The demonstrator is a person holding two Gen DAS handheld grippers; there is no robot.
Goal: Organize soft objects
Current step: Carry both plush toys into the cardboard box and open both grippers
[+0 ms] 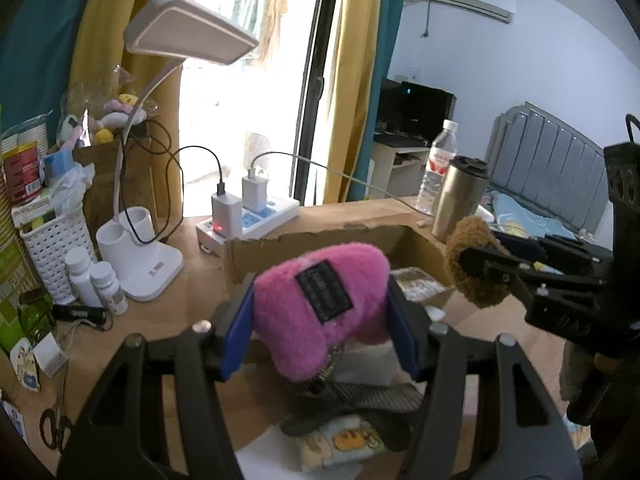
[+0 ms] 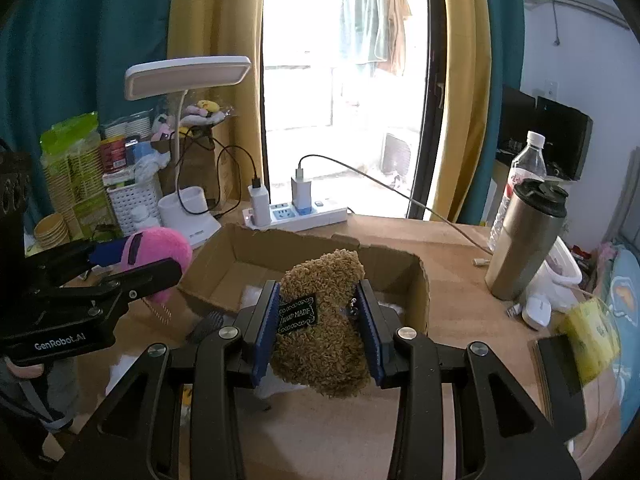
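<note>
The pink plush (image 1: 320, 308) sits pinched between the blue-padded fingers (image 1: 240, 332) of the left gripper (image 1: 320, 332), held above the worktop (image 1: 168, 320) at the near left corner of an open cardboard box (image 1: 312, 244); a black label faces the left wrist camera and a thin chain hangs under the plush. The brown plush (image 2: 320, 328), with a black "HAND MADE" label, is clamped in the same way between the fingers (image 2: 370, 328) of the right gripper (image 2: 320, 328), raised over the near edge of the same cardboard box (image 2: 400, 268). In the right wrist view the pink plush (image 2: 160, 248) and the left gripper (image 2: 132, 268) show at the left, just beside the box's left wall. In the left wrist view the brown plush (image 1: 472, 264) and the right gripper (image 1: 480, 268) show at the right. Behind the box lies a white power strip (image 2: 304, 214) with two chargers plugged in, and to its left stands a white desk lamp (image 2: 188, 208). To the right of the box a steel tumbler (image 2: 524, 240) stands upright, with a clear water bottle (image 2: 524, 172) just behind it. A white perforated basket (image 1: 56, 244) and two small white bottles (image 1: 96, 284) stand at the worktop's left side.
</note>
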